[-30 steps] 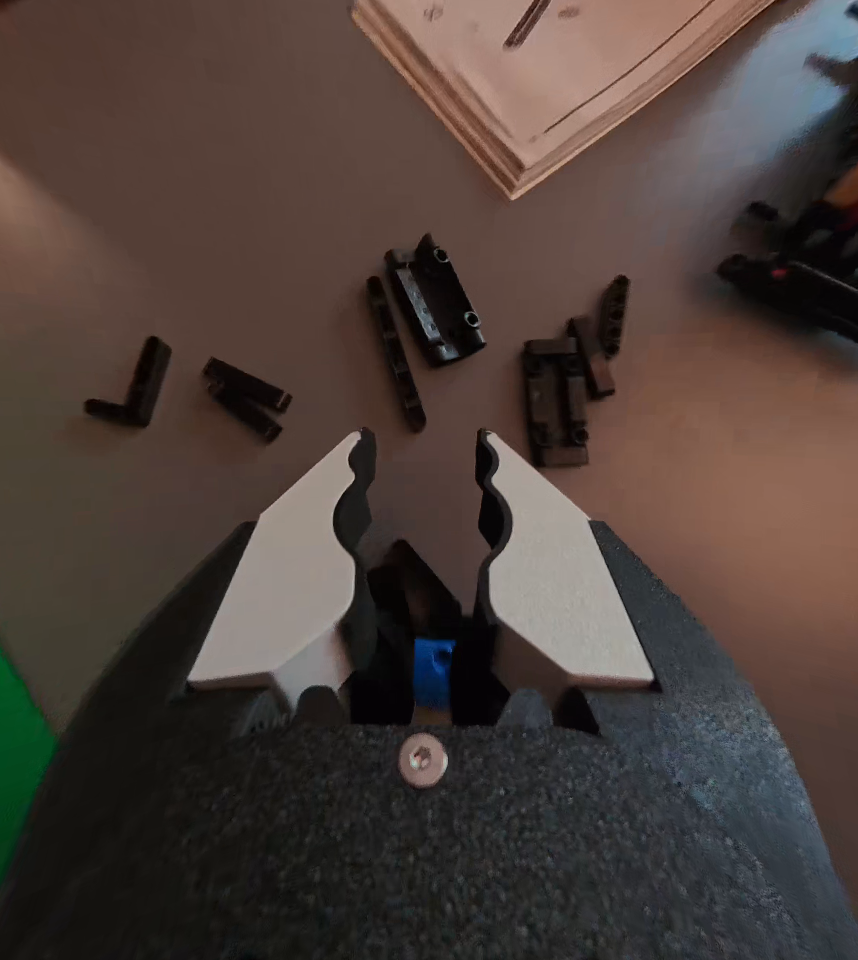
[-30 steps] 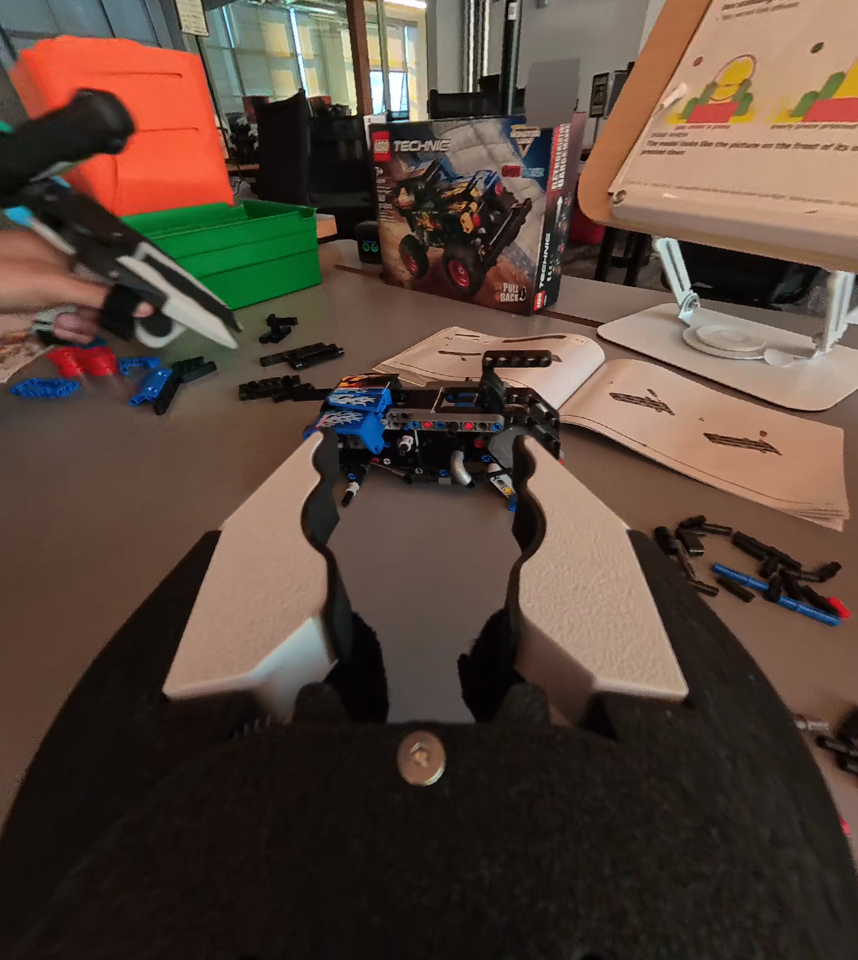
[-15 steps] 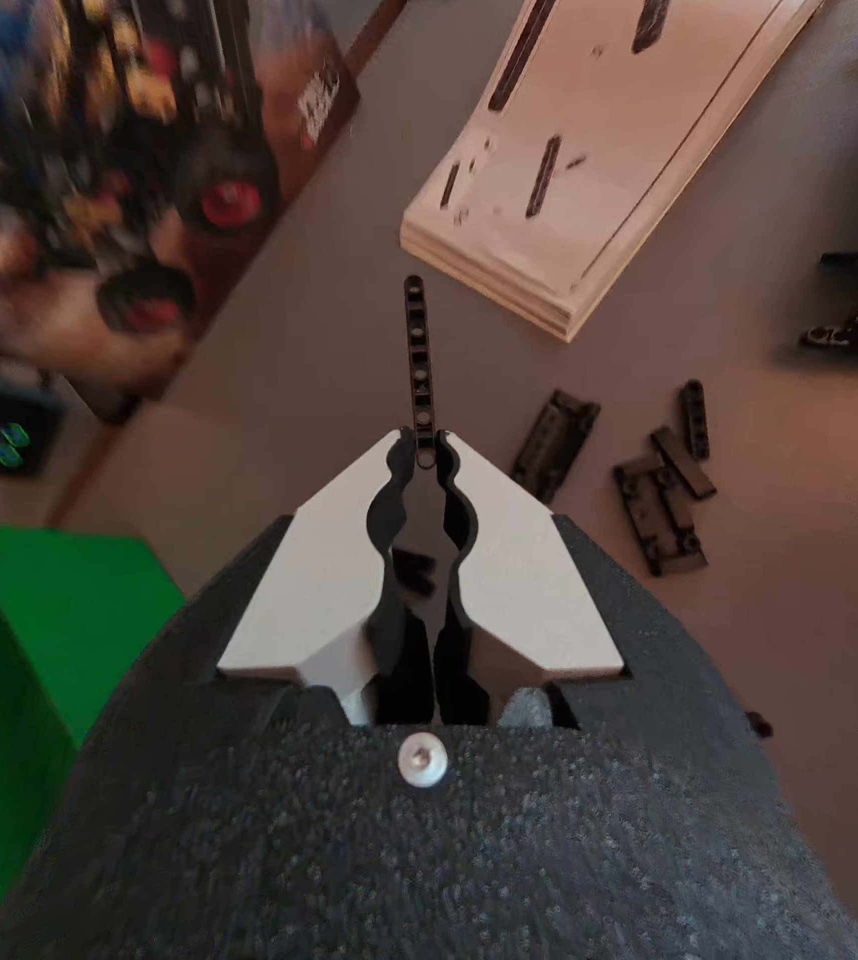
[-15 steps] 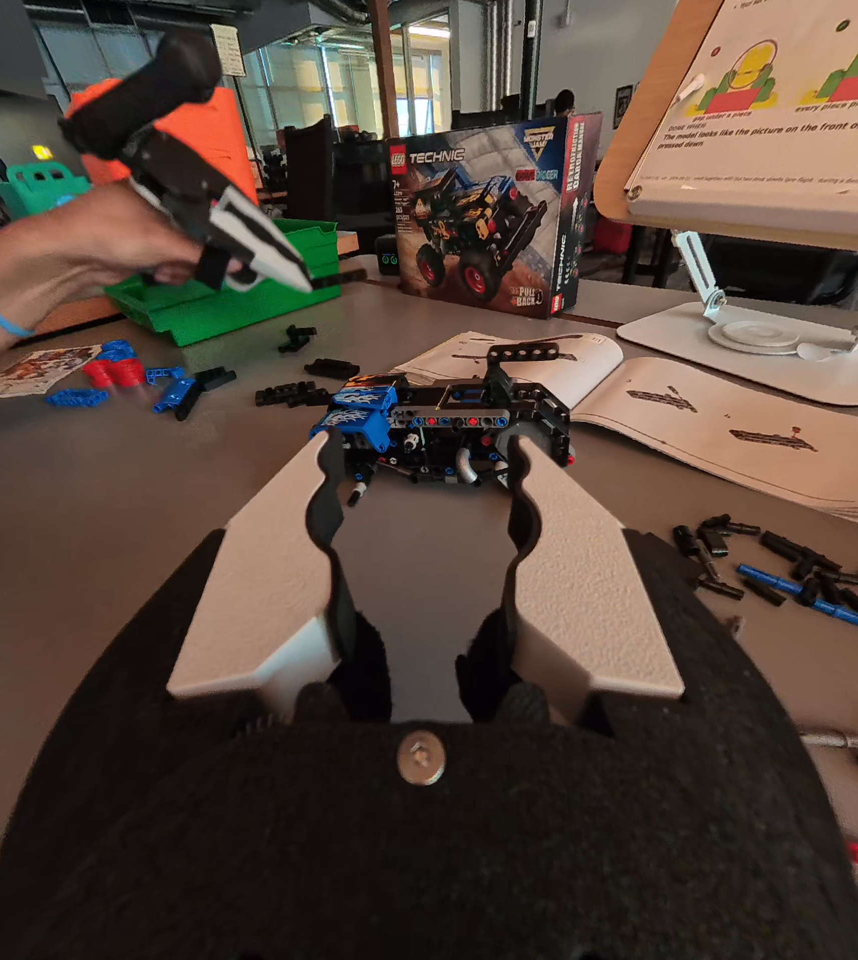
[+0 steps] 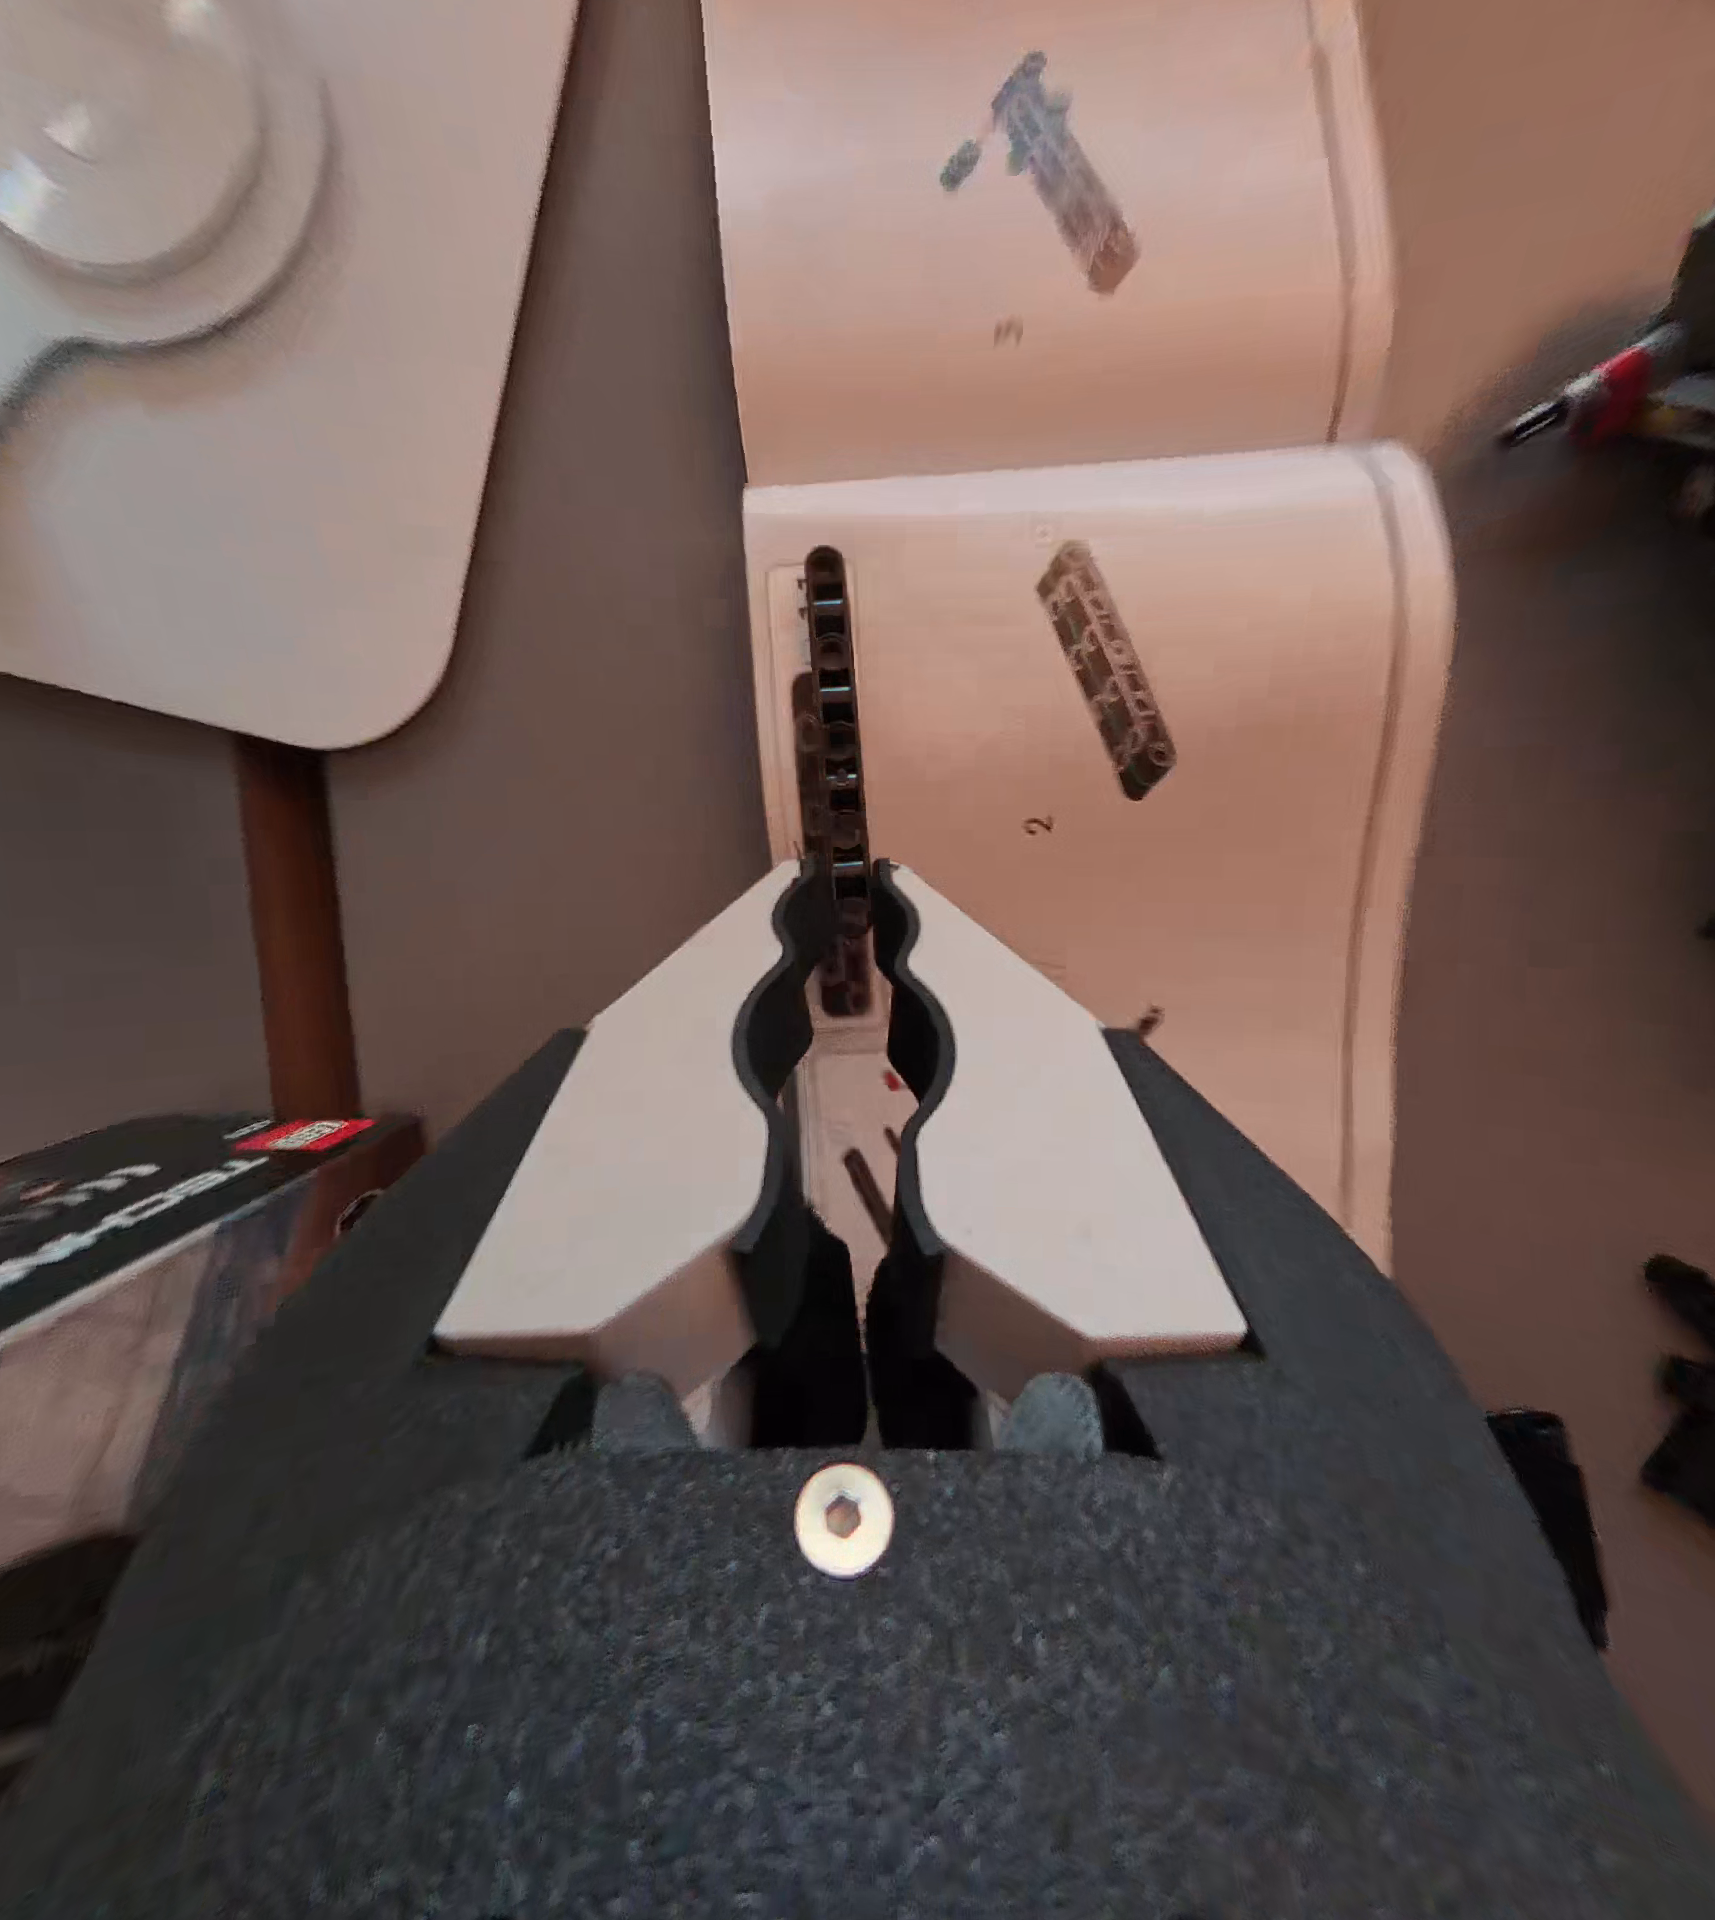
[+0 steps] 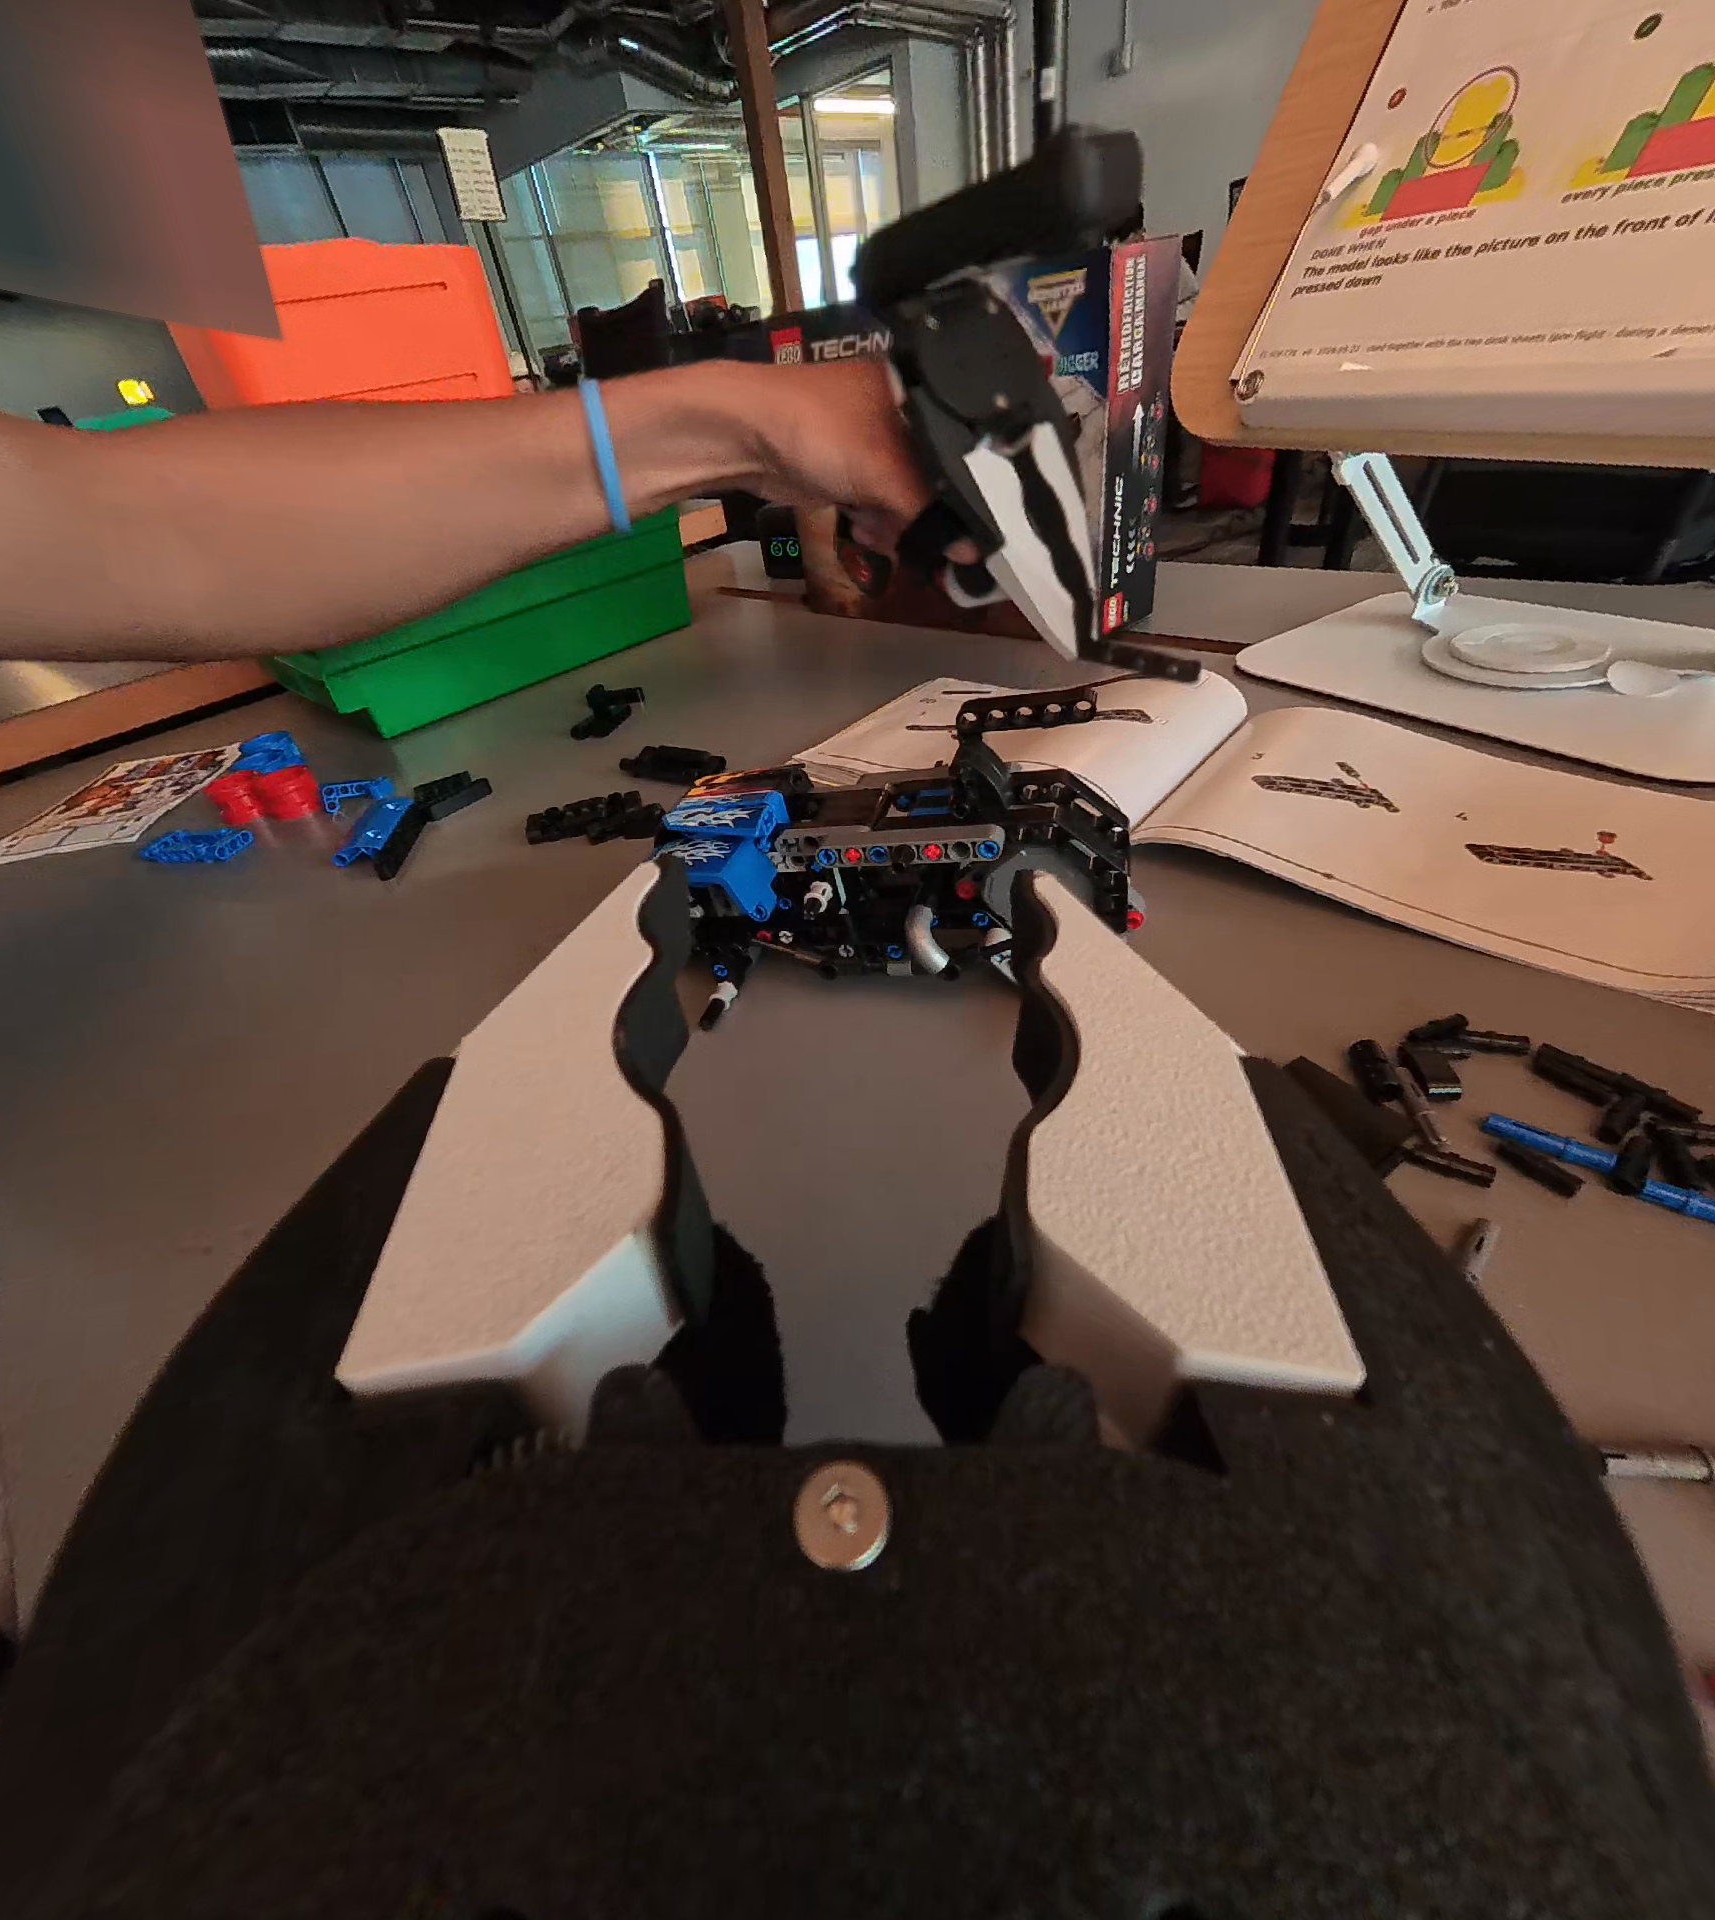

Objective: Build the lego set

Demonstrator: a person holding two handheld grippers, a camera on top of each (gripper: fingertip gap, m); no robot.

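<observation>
I hold the long black beam (image 5: 837, 717) pinched in my left gripper (image 5: 845, 883) over the open manual (image 5: 1092, 644) to match its drawing, while my right gripper (image 6: 837, 894) waits wide open before the half-built truck (image 6: 894, 862).

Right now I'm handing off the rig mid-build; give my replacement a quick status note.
Left gripper: shut on a long black beam, held over the open instruction booklet.
Right gripper: open, empty, facing the partly built truck on the table.
Loose parts: black pieces behind the truck, pins to its right.
Done: chassis partly assembled.
Left: fit the held beam, then the remaining loose parts.
</observation>
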